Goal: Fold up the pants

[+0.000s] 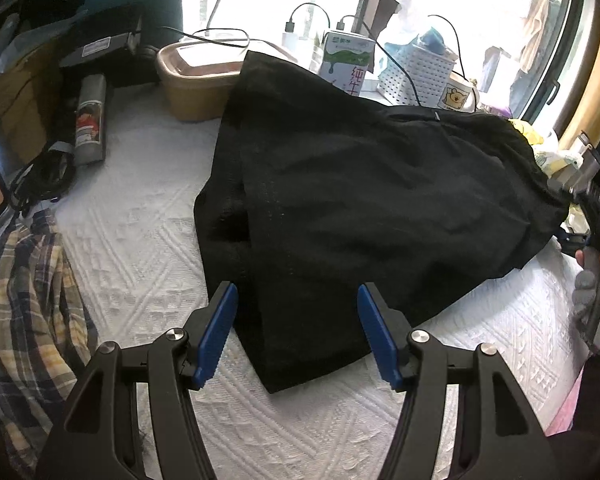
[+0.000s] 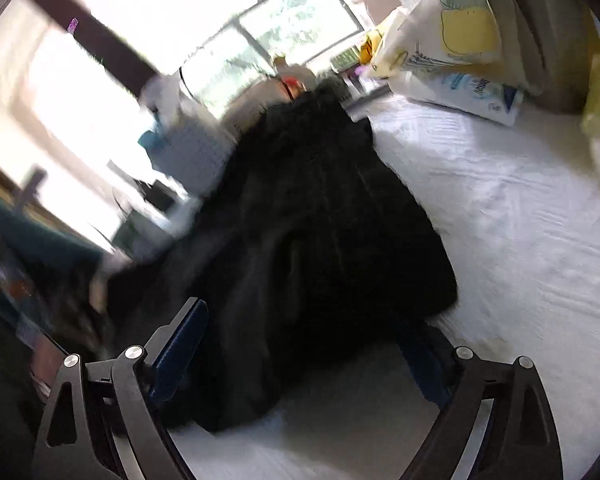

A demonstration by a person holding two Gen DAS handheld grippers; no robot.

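Both the left gripper (image 1: pixel 296 332) and right gripper (image 2: pixel 300 360) hover spread and empty over the black pants (image 1: pixel 360 200), seemingly folded but untidy.

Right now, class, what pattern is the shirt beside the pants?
Yellow-and-navy plaid shirt, clearest in left wrist view.

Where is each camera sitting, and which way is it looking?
Left wrist: on the left gripper, looking along its open fingers at the black pants on the white cover, window beyond; the right hand shows at the edge.
Right wrist: on the right gripper, blurred, open fingers over the pants, facing the window.
Shared: pants, cover, window.
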